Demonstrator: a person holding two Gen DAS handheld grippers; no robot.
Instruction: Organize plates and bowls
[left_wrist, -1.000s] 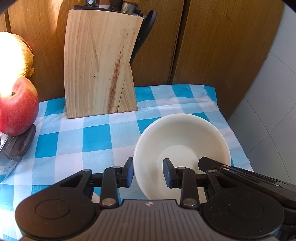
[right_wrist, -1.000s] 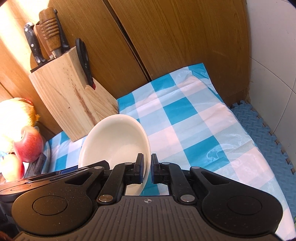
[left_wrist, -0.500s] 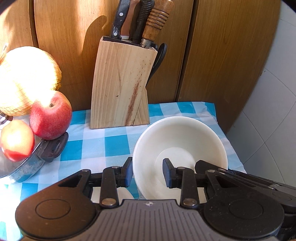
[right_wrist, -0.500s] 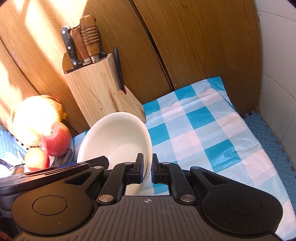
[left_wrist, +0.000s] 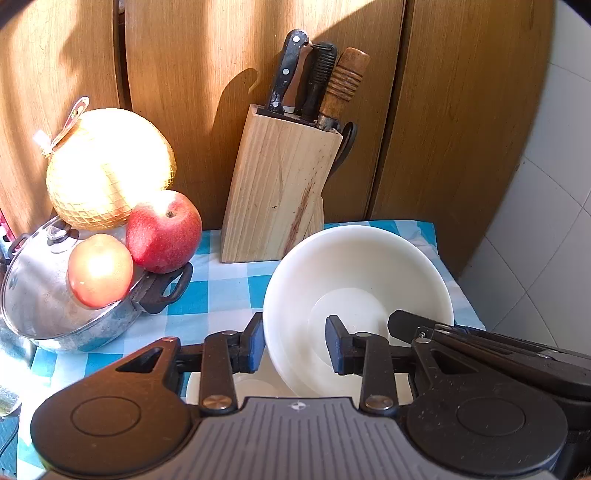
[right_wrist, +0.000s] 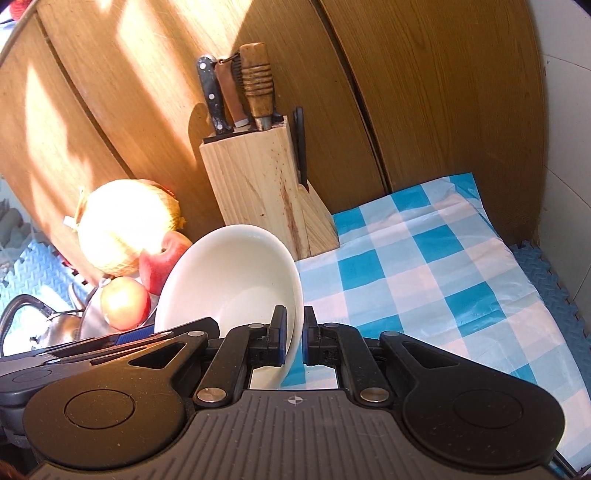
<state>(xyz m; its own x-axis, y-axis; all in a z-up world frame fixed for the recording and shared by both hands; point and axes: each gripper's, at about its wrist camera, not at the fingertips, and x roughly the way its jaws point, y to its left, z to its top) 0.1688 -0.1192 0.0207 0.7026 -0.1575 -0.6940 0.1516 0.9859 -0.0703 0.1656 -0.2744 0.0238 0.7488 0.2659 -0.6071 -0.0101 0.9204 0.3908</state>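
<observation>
Pinching the near rim of the white bowl (right_wrist: 236, 280), the right gripper (right_wrist: 293, 341) has its two blue-padded fingers pressed nearly together, one pad inside the wall and one outside, and the bowl hangs tilted above the worktop (right_wrist: 424, 266) with its blue-and-white checked cloth. Over on the other side, the left gripper (left_wrist: 295, 345) stands spread wide; its right finger sits inside the bowl (left_wrist: 354, 295), its left finger outside the rim, and neither pad clearly presses the wall, so it grips nothing that I can make out. Under the tilted bowl, in the left wrist view, a second white dish (left_wrist: 240, 387) peeks out low between the fingers, only a sliver of it showing, too little to say whether it is a plate or another bowl.

Now the surroundings. Right behind the bowl stands a wooden knife block (left_wrist: 277, 192), upright against the wooden cabinet doors (left_wrist: 184, 92), with several handles sticking out of the top and a pair of scissors on its side. To the left, a steel pot with a glass lid (left_wrist: 40, 295) carries a red apple (left_wrist: 162, 232), a paler fruit (left_wrist: 99, 271) and a netted pomelo (left_wrist: 107, 170), all in strong sunlight and close beside the bowl. To the right the cloth lies bare up to a blue foam mat (right_wrist: 554, 288) by the tiled wall.
</observation>
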